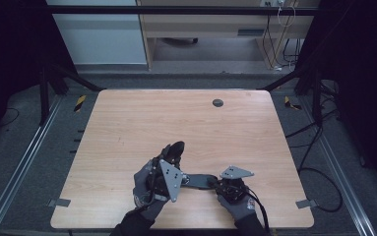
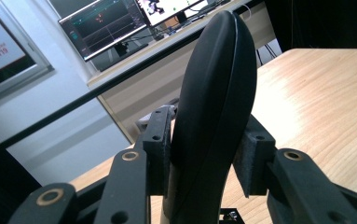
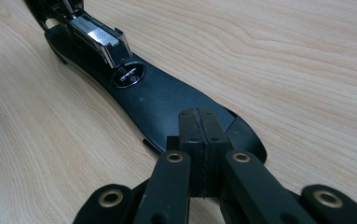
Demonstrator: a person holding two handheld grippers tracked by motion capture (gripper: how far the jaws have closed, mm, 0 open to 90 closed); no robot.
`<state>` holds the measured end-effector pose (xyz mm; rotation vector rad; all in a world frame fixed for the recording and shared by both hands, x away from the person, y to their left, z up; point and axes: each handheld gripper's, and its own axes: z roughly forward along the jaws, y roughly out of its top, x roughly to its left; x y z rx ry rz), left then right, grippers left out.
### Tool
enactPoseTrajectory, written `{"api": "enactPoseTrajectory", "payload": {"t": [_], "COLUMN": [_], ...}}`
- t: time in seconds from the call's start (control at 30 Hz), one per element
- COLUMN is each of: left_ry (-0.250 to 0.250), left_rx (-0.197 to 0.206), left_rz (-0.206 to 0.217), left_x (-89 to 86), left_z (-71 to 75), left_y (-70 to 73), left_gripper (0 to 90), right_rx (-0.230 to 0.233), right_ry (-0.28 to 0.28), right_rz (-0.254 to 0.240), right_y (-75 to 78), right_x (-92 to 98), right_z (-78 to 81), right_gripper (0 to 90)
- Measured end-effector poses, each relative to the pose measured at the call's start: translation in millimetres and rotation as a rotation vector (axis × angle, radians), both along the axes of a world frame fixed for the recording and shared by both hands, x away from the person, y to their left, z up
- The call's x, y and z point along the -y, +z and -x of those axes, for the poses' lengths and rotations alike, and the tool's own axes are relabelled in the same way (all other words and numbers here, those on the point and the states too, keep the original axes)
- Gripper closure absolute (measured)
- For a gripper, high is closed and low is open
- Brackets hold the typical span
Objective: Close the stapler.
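**Black stapler opened out between our two grippers**

We hold a black stapler near the front edge of the worktop [image 1: 127, 123] — its flat base [image 3: 167, 100] lies on the wood while its rounded top arm [image 2: 213, 107] is swung up.

Our left gripper [image 1: 169, 162] pinches that raised top arm: in the left gripper view the dark, smooth shell stands upright between the two jaws, and both pads press against its sides, one on each flank. The shell rises well past the jaw tips.

Our right gripper [image 3: 198, 140] has its jaws pressed together with no gap between the pads. Their tips rest on the near, rounded end of the base, touching it from above. Farther along the base, in the right gripper view, we see the small round metal plate [image 3: 128, 74] and beyond it the shiny staple channel [image 3: 97, 39] at the hinge end.

In the high view the base runs between our two gloved hands, with the right gripper [image 1: 228, 187] at its right end.
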<state>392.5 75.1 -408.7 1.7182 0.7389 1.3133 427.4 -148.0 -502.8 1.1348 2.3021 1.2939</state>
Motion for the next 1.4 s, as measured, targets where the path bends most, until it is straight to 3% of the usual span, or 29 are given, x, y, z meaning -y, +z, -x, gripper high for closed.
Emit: {"api": "enactPoseTrajectory", "payload": {"t": [0.23, 0.77, 1.4], "left_ry": [-0.005, -0.037, -0.059], "left_rx": [0.013, 0.009, 0.014], "left_rz": [-0.056, -0.126, -0.252], "left_x": [10.5, 25.9, 42.1], "left_z": [0.9, 1.6, 3.0], "left_y": [-6.3, -16.7, -30.9], "left_gripper": [60.7, 58.2, 57.0], "right_rx": [-0.004, -0.004, -0.004], "right_ry": [0.000, -0.002, -0.007], "right_rz": [0.001, -0.006, -0.006], "right_y": [0.2, -0.2, -0.1], "right_x": [0.9, 1.1, 3.5], "right_z": [0.3, 0.5, 0.1], "right_gripper": [90.0, 90.0, 90.0]}}
